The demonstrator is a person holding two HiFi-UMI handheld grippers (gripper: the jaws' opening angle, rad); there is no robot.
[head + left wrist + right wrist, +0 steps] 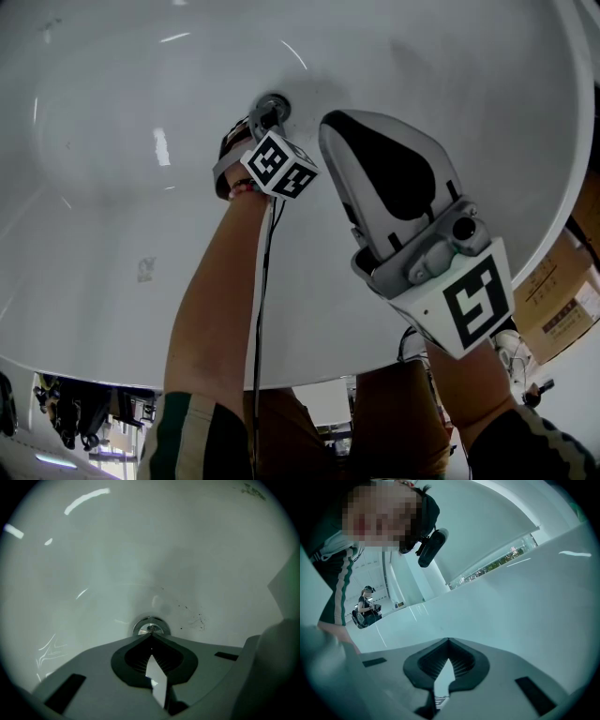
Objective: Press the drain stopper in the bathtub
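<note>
The drain stopper (150, 627) lies on the bathtub (112, 187) floor, dead ahead of the left gripper (151, 638). Its jaws are pressed together, empty, with tips just beside the stopper's near rim. The right gripper (330, 127), likewise closed on nothing, is held farther off.

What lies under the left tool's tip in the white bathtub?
The round chrome drain stopper sits in the floor of the white bathtub, directly beneath the shut left tool. The tool covers its near edge, so contact cannot be confirmed.
</note>
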